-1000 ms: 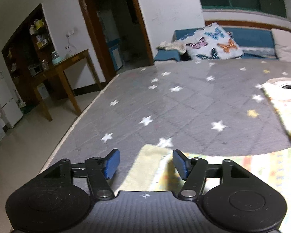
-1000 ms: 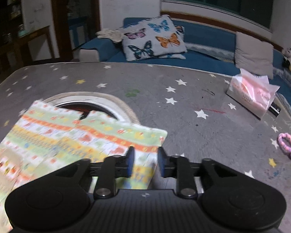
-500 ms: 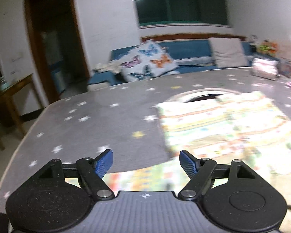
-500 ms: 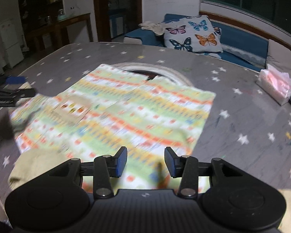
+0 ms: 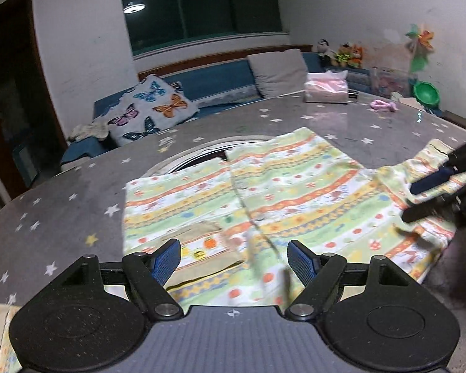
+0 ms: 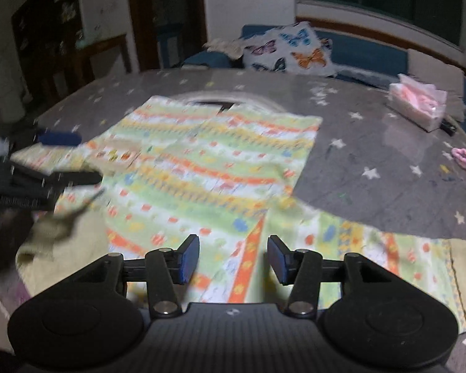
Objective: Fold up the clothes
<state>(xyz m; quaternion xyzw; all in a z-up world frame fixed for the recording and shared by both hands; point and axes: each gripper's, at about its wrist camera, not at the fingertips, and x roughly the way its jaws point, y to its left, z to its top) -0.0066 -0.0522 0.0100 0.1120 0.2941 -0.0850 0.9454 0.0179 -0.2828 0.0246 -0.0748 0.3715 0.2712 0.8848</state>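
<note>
A striped, printed child's garment (image 5: pixel 264 192) lies spread flat on the grey star-patterned table (image 5: pixel 62 217); it also shows in the right wrist view (image 6: pixel 208 161). My left gripper (image 5: pixel 234 259) is open and empty, low over the garment's near edge by a beige pocket (image 5: pixel 202 248). My right gripper (image 6: pixel 233 259) is open and empty over a sleeve (image 6: pixel 388 255) at the garment's near right. Each gripper shows blurred in the other's view: the right one (image 5: pixel 431 192) over the far sleeve, the left one (image 6: pixel 62 158) at the garment's left side.
A round opening (image 5: pixel 202 158) in the table lies under the garment's far edge. A pink tissue pack (image 6: pixel 416 108) and a pink ring (image 6: pixel 464 158) sit on the table's right. A blue sofa with a butterfly pillow (image 5: pixel 149 108) stands beyond.
Both grippers swung round over the garment. The right gripper, narrowly parted a second ago, has opened wide. The left gripper has opened wider and moved from the table's left side to the garment's edge.
</note>
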